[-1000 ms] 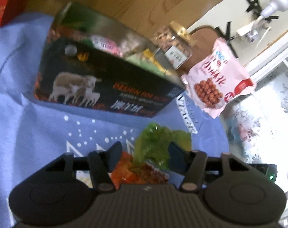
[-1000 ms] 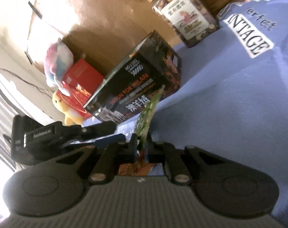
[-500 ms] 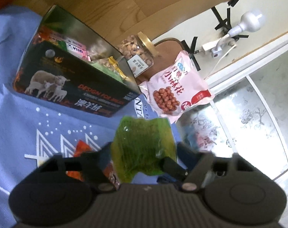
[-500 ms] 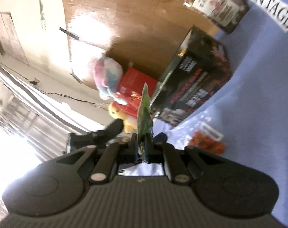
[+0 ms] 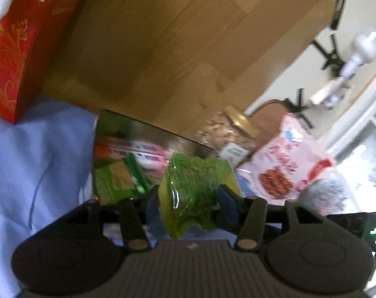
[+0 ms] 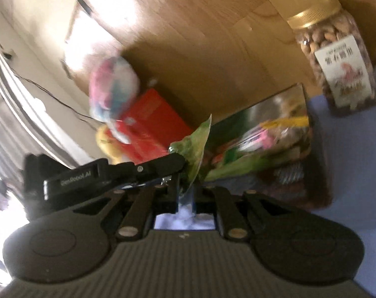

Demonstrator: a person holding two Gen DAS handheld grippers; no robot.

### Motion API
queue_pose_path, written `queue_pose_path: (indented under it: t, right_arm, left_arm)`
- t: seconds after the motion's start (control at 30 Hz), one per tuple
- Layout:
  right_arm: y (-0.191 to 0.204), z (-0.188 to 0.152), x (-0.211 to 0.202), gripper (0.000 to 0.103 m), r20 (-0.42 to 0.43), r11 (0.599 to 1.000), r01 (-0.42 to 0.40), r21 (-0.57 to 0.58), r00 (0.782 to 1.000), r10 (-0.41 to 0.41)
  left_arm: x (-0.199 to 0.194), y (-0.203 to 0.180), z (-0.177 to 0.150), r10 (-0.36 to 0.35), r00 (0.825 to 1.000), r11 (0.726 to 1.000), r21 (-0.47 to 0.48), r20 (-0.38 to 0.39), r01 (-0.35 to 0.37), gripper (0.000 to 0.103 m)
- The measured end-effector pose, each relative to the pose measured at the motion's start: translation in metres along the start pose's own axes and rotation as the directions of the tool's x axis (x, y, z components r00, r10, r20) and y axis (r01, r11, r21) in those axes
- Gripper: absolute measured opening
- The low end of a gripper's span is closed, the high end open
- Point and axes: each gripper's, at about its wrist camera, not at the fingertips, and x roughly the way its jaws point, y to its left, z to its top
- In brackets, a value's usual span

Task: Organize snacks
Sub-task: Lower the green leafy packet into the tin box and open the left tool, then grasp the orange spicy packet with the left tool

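A crinkled green snack packet hangs in the air between both grippers, over the near edge of an open dark box filled with several snack packs. My left gripper is closing, with its pads pressing the packet's flat sides. In the right wrist view the packet stands edge-on, and the left gripper's finger grips it from the left. My right gripper pinches the packet's lower edge, its jaws just starting to open. The box lies right behind the packet.
A nut jar with a gold lid stands right of the box on the blue cloth. A pink peanut bag leans beside the jar. A red box and a plush toy sit left, against the wooden board.
Both grippers rose with the green packet and carried it toward the open box. The orange packet on the cloth dropped out of view. The right jaws show a small gap now.
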Motion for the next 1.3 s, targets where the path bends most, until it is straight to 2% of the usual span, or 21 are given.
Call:
queue_pose_path:
  t: [0.07, 0.1, 0.17, 0.23, 0.3, 0.37, 0.5, 0.63, 0.77, 0.87, 0.97, 1.03, 1.13, 1.2, 1.27, 1.3]
  right_arm:
    - [-0.002, 0.004, 0.010, 0.015, -0.015, 0.998, 0.051, -0.030, 0.999, -0.051]
    - [-0.003, 0.005, 0.013, 0.015, -0.007, 0.997, 0.056, -0.043, 0.998, -0.057]
    - [-0.003, 0.010, 0.017, 0.018, 0.005, 0.990, 0.120, -0.079, 0.993, -0.120]
    - [-0.004, 0.014, 0.018, 0.028, 0.048, 0.975, 0.188, -0.115, 0.982, -0.184]
    - [0.001, 0.015, 0.017, 0.043, 0.101, 0.944, 0.286, -0.164, 0.957, -0.272]
    - [0.006, 0.011, 0.009, 0.047, 0.166, 0.914, 0.345, -0.213, 0.935, -0.314]
    - [0.006, -0.004, -0.020, 0.047, 0.214, 0.921, 0.316, -0.228, 0.939, -0.269]
    - [0.003, -0.028, -0.043, 0.047, 0.186, 0.937, 0.266, -0.226, 0.956, -0.226]
    - [-0.008, -0.058, -0.064, 0.047, 0.110, 0.950, 0.242, -0.200, 0.969, -0.223]
    - [-0.014, -0.077, -0.076, 0.047, 0.012, 0.960, 0.198, -0.198, 0.980, -0.200]
    - [-0.016, -0.090, -0.083, 0.047, -0.054, 0.952, 0.206, -0.228, 0.973, -0.223]
    - [-0.022, -0.094, -0.088, 0.047, -0.078, 0.959, 0.204, -0.196, 0.972, -0.223]
    - [-0.026, -0.087, -0.093, 0.047, -0.060, 0.962, 0.210, -0.172, 0.973, -0.223]
    - [-0.019, -0.077, -0.093, 0.047, -0.025, 0.956, 0.213, -0.200, 0.975, -0.222]
    - [-0.002, -0.065, -0.086, 0.046, 0.019, 0.927, 0.224, -0.301, 0.973, -0.229]
    - [0.011, -0.058, -0.078, 0.045, 0.042, 0.898, 0.234, -0.372, 0.971, -0.235]
  left_arm:
    - [0.009, -0.002, 0.002, 0.044, 0.999, 0.999, 0.027, 0.006, -0.044, 0.052]
    - [0.013, -0.006, 0.004, 0.071, 0.997, 0.996, 0.056, 0.018, -0.072, 0.052]
    - [0.021, -0.012, 0.005, 0.128, 0.991, 0.987, 0.090, 0.036, -0.131, 0.055]
    - [0.026, -0.014, 0.007, 0.174, 0.983, 0.978, 0.106, 0.052, -0.178, 0.058]
    - [0.023, -0.012, 0.008, 0.181, 0.981, 0.977, 0.104, 0.071, -0.187, 0.062]
    - [0.016, -0.011, 0.006, 0.173, 0.981, 0.978, 0.105, 0.091, -0.182, 0.064]
    - [-0.004, -0.015, -0.005, 0.152, 0.982, 0.980, 0.115, 0.113, -0.165, 0.064]
    - [-0.025, -0.020, -0.024, 0.096, 0.989, 0.984, 0.141, 0.112, -0.111, 0.064]
    - [-0.038, -0.018, -0.046, 0.058, 0.996, 0.985, 0.159, 0.071, -0.068, 0.064]
    - [-0.039, -0.014, -0.065, 0.050, 0.999, 0.984, 0.171, -0.008, -0.048, 0.064]
    - [-0.038, -0.011, -0.085, 0.054, 0.995, 0.982, 0.185, -0.081, -0.038, 0.064]
    - [-0.037, -0.006, -0.095, 0.063, 0.992, 0.982, 0.184, -0.107, -0.043, 0.064]
    - [-0.033, 0.000, -0.103, 0.072, 0.989, 0.985, 0.165, -0.128, -0.051, 0.064]
    - [-0.032, 0.003, -0.104, 0.082, 0.988, 0.987, 0.151, -0.130, -0.062, 0.064]
    - [-0.034, 0.004, -0.103, 0.070, 0.990, 0.988, 0.143, -0.120, -0.053, 0.064]
    - [-0.035, 0.003, -0.102, 0.064, 0.991, 0.989, 0.142, -0.113, -0.047, 0.064]
